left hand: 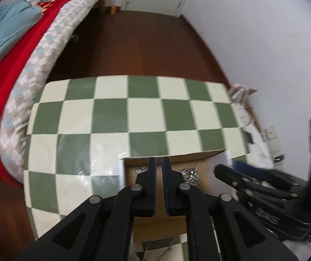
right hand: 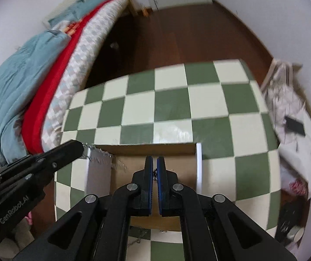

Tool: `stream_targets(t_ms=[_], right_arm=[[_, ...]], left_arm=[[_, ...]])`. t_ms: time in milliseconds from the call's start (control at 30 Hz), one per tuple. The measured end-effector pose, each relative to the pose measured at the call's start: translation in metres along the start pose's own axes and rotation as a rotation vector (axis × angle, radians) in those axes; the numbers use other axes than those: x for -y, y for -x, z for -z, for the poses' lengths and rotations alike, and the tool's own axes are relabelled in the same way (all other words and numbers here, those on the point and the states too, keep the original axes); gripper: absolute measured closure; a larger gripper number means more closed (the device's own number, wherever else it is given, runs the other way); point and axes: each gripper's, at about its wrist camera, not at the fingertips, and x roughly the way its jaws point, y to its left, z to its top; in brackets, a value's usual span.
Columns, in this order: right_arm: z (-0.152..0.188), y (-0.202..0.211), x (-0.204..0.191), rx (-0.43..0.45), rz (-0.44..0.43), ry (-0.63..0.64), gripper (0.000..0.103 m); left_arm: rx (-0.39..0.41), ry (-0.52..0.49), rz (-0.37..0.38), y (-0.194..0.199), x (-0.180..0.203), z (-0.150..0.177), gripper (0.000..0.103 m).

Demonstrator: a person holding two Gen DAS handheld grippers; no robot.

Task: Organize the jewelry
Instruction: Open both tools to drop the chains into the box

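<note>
Jaws first: both pairs are nearly shut, only a thin slit between the blue pads. The left gripper [left hand: 159, 163] pinches one end of a silvery chain [right hand: 100, 156], easiest to catch in the right wrist view, where the sparkly strand trails from its tip down into the box. The right gripper [right hand: 154, 163] is closed on a thin dark bit of jewelry [right hand: 154, 175] dangling between its pads; too small to say what it is.

Biggest thing around is the bed [left hand: 14, 69] along the table's left side, with a teal blanket, a red layer and a checked mattress. Brown floor [left hand: 138, 43] runs beyond the table's far edge.

Next, the table [left hand: 112, 113], covered in a green and cream checkerboard cloth with a glossy sheen.

Then the cardboard box [right hand: 155, 150], open on top, white on the outside, sitting near the table's near edge. Both grippers hover over it, left one by its left wall, right one around the middle.

In the left wrist view a glittery clump [left hand: 190, 175] lies inside the box just right of the pads, another sparkle [left hand: 141, 169] just left. Blurry, so can't tell if they're separate pieces.
</note>
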Motion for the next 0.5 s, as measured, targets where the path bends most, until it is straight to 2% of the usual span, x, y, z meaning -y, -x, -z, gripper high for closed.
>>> stream_targets(t_ms=[33,67,133,200,233,267,300,333,367,500], right_arm=[[0.000,-0.002,0.001,-0.005,0.013,-0.002,0.086],[0.001,-0.004,0.003,-0.006,0.033,0.000,0.061],[0.003,-0.006,0.005,-0.008,0.070,0.009,0.031],[0.009,-0.004,0.004,-0.001,0.130,0.033,0.028],[0.012,-0.003,0.003,0.002,0.155,0.046,0.028],[0.016,-0.003,0.003,-0.001,0.179,0.058,0.023],[0.020,-0.003,0.002,-0.002,0.209,0.067,0.018],[0.022,-0.004,0.003,-0.001,0.229,0.073,0.007],[0.028,-0.005,0.003,-0.002,0.251,0.083,0.003],[0.046,-0.009,0.006,-0.012,0.285,0.092,0.002]], left_arm=[[0.005,-0.004,-0.021,-0.001,-0.001,0.001,0.086],[0.011,-0.006,-0.049,-0.003,-0.003,0.004,0.077],[0.027,-0.003,-0.099,-0.004,-0.008,0.009,0.029],[0.053,0.007,-0.151,-0.004,-0.011,0.017,0.016],[0.056,0.006,-0.166,-0.005,-0.012,0.020,0.014],[0.048,0.003,-0.187,-0.007,-0.013,0.025,0.013],[0.041,0.000,-0.200,-0.009,-0.014,0.028,0.006],[0.035,-0.005,-0.213,-0.010,-0.014,0.031,0.000],[0.032,-0.009,-0.227,-0.011,-0.014,0.035,0.000],[0.044,-0.010,-0.245,-0.007,-0.016,0.049,0.000]])
